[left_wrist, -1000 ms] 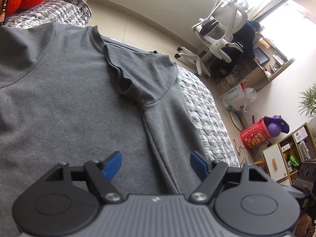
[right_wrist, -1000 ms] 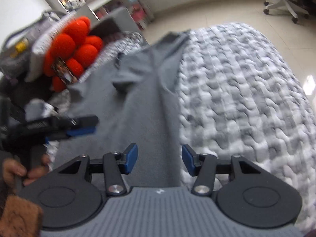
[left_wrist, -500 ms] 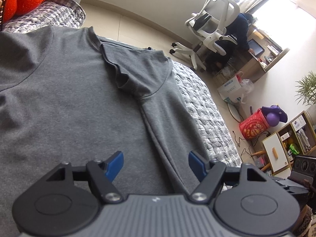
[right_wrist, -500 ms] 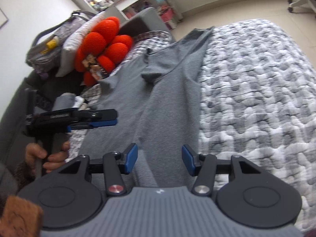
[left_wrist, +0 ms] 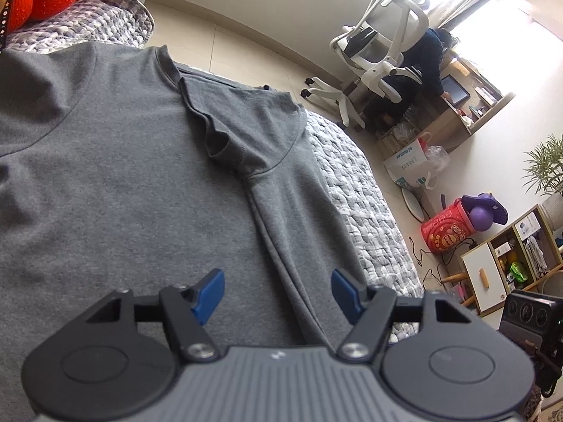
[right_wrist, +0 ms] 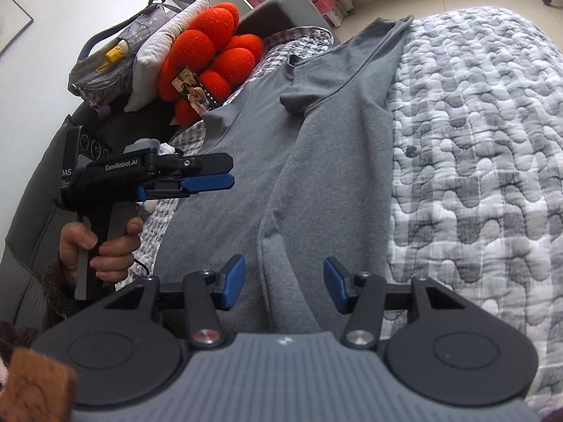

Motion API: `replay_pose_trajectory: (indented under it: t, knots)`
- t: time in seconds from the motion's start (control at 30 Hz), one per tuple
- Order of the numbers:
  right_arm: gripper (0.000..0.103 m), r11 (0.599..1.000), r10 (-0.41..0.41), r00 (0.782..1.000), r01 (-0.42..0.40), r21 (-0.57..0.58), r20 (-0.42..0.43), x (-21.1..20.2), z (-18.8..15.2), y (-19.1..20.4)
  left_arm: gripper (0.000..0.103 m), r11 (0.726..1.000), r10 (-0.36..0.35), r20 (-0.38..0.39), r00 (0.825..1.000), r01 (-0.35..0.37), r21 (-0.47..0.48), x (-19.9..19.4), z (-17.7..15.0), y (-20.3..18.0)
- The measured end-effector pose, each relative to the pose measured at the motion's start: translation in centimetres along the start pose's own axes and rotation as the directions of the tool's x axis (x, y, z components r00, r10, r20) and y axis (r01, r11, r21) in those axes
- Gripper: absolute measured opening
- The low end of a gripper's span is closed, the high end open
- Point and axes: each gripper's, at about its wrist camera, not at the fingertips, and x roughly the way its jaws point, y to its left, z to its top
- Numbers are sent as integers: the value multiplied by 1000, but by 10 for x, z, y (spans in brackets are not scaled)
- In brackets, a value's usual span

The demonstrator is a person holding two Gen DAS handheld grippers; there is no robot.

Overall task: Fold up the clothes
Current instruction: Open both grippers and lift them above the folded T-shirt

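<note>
A grey T-shirt lies spread on the quilted bed; it also shows in the right wrist view. Its right side is folded inward, with the sleeve lying on the body and a long fold edge running toward me. My left gripper is open and empty, above the shirt's lower part, astride that fold edge. My right gripper is open and empty, above the folded strip near the hem. The left gripper also appears in the right wrist view, held in a hand at the shirt's left edge.
The grey-white quilt covers the bed to the right of the shirt. An orange plush cushion and a bag lie at the head end. A white office chair, boxes and a red bin stand on the floor beyond.
The right gripper has swung its view left and closer over the shirt. The left gripper shifted only slightly. Both stay open; the shirt has not moved.
</note>
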Motion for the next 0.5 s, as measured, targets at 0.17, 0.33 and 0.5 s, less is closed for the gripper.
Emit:
replay_pose_trajectory:
  t: [0.17,0.33,0.5]
  knots:
    - [54,1000,4,1000,-3,10,-18,-3,-6,-2,58,1000,-18,-30,999,18,-12,6,-2,0]
    - [54,1000,-5,999,6,18,-51,-5,-13,-3,58,998,-40,-71,997,37,-46,16,-6,1]
    - [54,1000,-3,995,4,9,-102,-6,-22,-4,58,997,-48,-117,992,41,-63,26,-14,-1]
